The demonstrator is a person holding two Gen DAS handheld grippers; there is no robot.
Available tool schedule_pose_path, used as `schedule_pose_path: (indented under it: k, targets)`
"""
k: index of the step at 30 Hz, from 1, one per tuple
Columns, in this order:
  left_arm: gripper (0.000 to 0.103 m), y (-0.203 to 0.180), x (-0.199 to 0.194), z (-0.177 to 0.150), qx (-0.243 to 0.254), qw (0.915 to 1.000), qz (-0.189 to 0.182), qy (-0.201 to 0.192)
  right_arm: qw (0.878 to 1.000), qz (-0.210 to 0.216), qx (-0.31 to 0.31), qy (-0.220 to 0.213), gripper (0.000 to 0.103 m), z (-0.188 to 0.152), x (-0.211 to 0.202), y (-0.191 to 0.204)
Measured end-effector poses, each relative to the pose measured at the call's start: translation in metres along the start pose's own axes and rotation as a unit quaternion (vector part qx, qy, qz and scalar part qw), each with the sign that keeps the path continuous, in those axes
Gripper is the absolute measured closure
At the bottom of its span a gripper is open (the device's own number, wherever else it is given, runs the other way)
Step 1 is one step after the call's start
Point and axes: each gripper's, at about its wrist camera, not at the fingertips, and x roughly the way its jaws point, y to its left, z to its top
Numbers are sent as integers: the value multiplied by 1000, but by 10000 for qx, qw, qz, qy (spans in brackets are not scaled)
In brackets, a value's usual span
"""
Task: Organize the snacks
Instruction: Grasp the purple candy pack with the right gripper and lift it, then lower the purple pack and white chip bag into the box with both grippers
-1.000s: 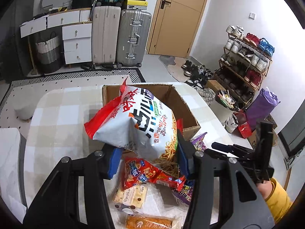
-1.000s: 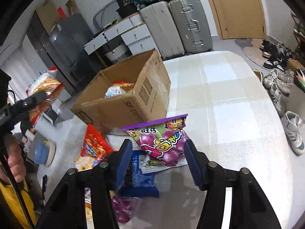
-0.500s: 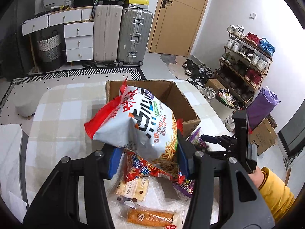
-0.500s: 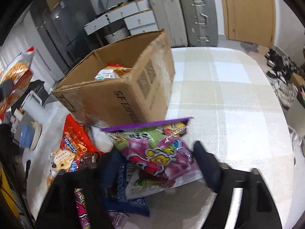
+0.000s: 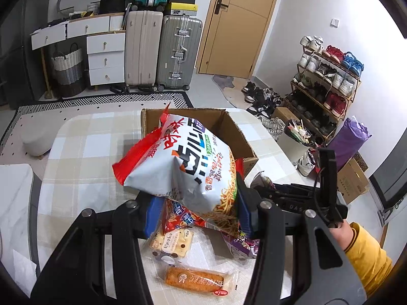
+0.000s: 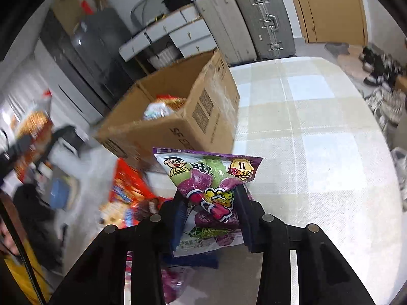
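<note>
Over our checked table [image 5: 84, 150], both grippers pinch slick bags: the noodle bag [image 5: 183, 162] in the left gripper [image 5: 195, 213] and the purple candy pouch [image 6: 211, 190] in the right gripper [image 6: 211, 216] could slip short of the box [image 6: 178, 117].

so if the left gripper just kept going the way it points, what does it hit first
Probably the open cardboard box. The left gripper, shut on the big noodle snack bag, aims down toward the box opening, so the bag would likely meet the box first. Depth is hard to judge.
</note>
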Motion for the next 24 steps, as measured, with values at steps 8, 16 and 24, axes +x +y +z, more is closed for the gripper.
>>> schedule_pose_path:
  k: [8, 16, 24]
  targets:
    - [56, -3, -27, -7, 21, 9999, -2, -162, 9967, 585, 190, -535, 67, -9, -60, 21]
    - [56, -10, -53, -11, 106, 9995, -25, -281, 9886, 1055, -351, -1017, 67, 9, -124, 84]
    - [56, -7, -67, 4, 201, 9991, 57, -381, 9796, 1216, -939, -1292, 67, 53, -149, 141]
